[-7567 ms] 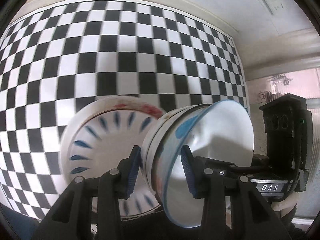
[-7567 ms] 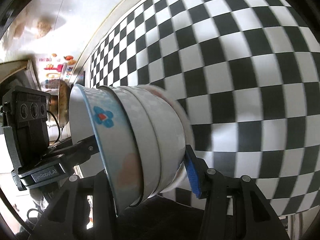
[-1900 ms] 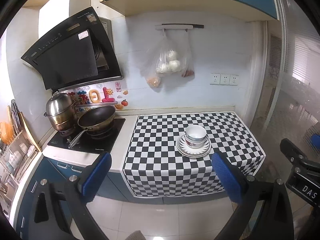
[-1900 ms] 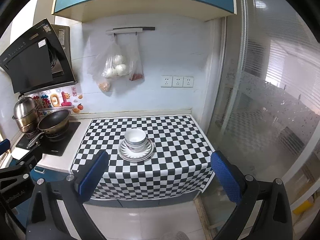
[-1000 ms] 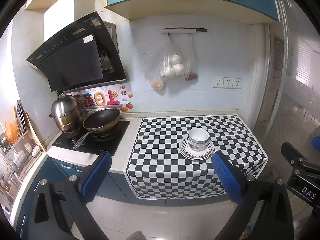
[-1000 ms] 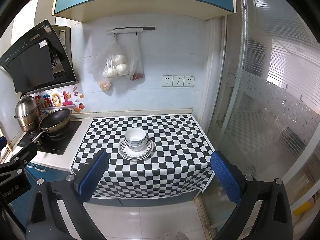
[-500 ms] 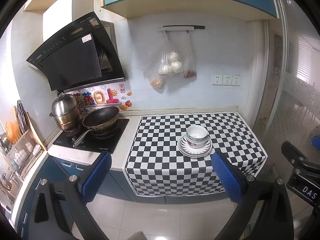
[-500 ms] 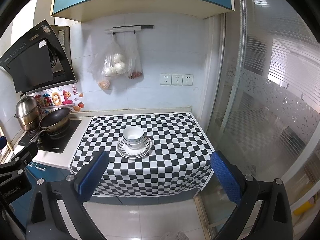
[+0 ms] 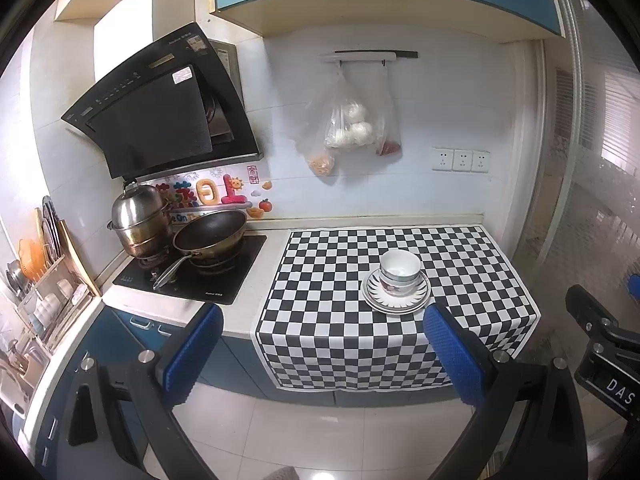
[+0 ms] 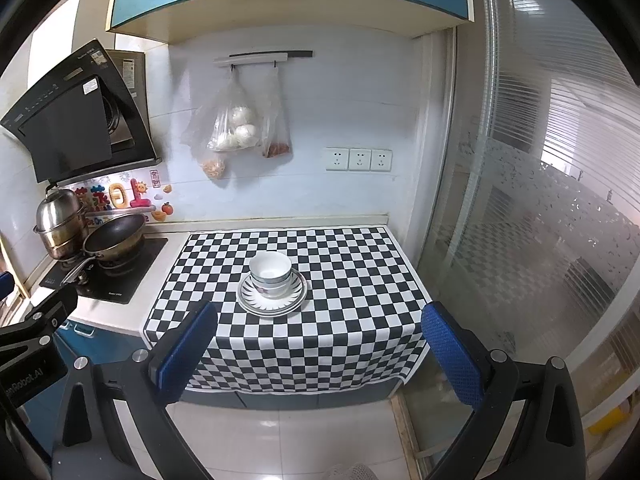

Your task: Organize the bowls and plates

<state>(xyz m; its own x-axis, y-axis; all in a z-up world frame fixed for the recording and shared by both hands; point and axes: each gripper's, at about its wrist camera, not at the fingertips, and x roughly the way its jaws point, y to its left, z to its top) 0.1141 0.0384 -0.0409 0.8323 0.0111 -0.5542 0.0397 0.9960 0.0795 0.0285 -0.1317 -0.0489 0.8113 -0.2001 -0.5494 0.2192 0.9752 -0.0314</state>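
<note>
left claw (image 9: 320, 344) wide open, empty, held back off the counter (image 9: 264, 264) | right claw (image 10: 318, 344) same: wide, empty, level | bowls (image 9: 399, 271) nested upright on plates (image 9: 396, 300), mid checkered cloth (image 9: 320, 320), right of stove (image 9: 192, 276)
</note>
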